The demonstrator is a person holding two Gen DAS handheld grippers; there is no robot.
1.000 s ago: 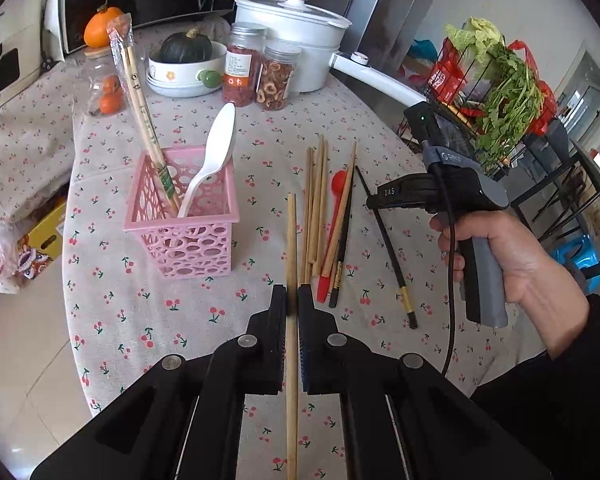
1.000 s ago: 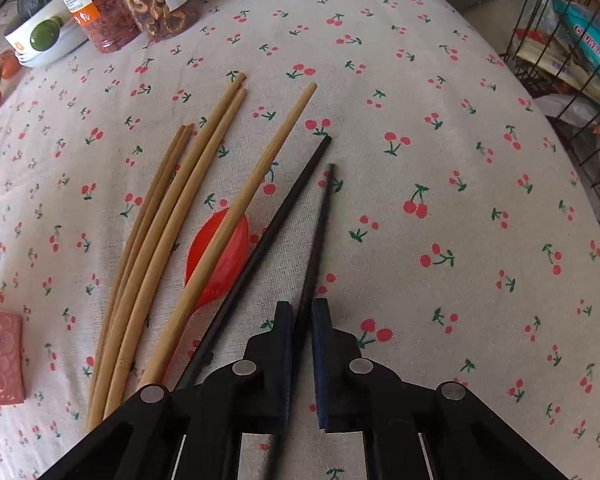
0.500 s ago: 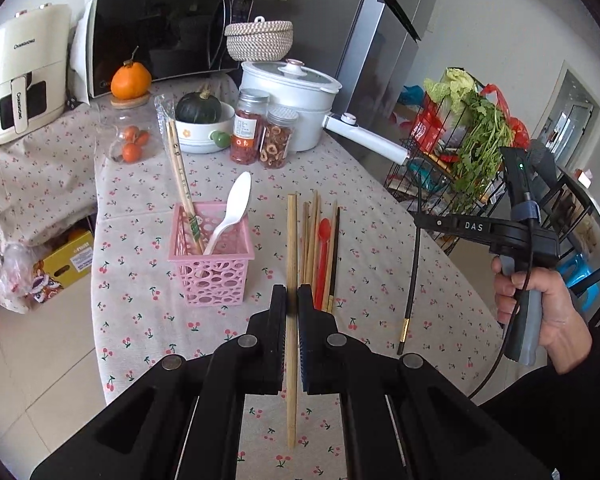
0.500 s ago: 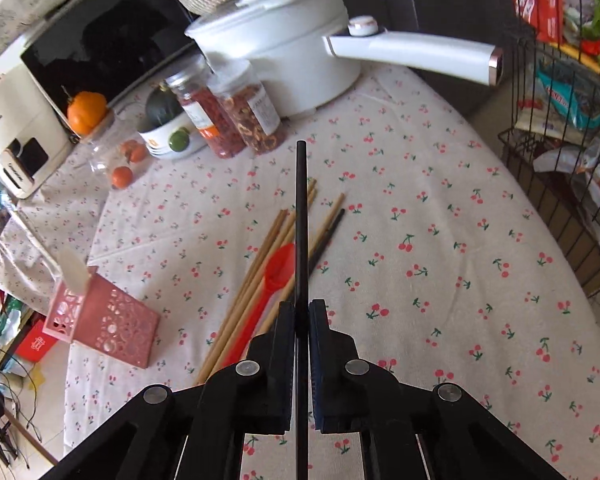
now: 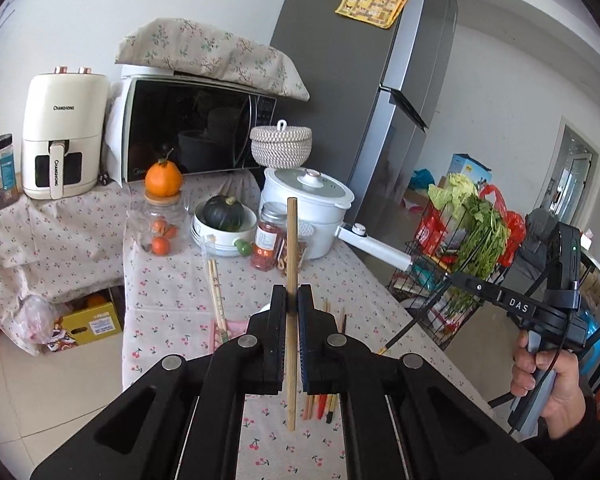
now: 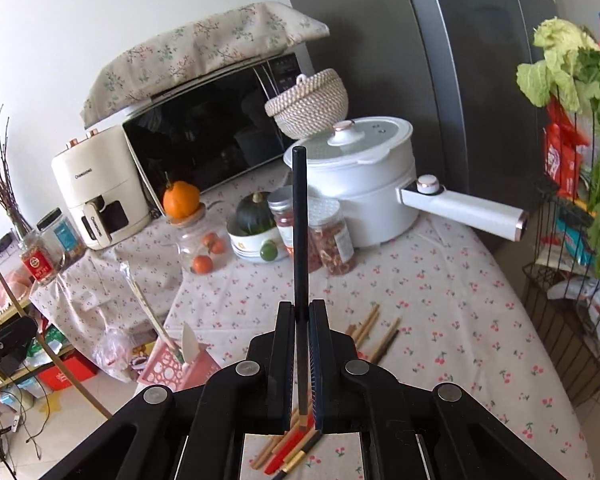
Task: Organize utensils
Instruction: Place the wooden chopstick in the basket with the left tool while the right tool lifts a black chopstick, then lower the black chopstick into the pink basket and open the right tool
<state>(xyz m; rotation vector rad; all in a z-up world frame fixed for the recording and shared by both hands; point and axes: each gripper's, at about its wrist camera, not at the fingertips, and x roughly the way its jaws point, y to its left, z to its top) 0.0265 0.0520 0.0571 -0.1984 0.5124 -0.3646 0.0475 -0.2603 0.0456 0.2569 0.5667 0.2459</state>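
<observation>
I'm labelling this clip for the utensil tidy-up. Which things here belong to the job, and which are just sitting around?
Part of the job:
left gripper, shut on a wooden chopstick
right gripper, shut on a black chopstick
pink basket
loose chopsticks on the table

Just lying about:
white pot
jars
microwave
air fryer

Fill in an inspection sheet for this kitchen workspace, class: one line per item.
Surface: cherry-print tablecloth covers the table.
Job's things: pink basket holds wrapped chopsticks and a white spoon; loose chopsticks and a red spoon lie on the cloth.
Clutter: white pot, jars, squash bowl.
Grippers: left gripper shut on bamboo chopstick; right gripper shut on black chopstick.
Cables: black cable by the person's hand.
Surroundings: microwave, air fryer, fridge, vegetable rack.
</observation>
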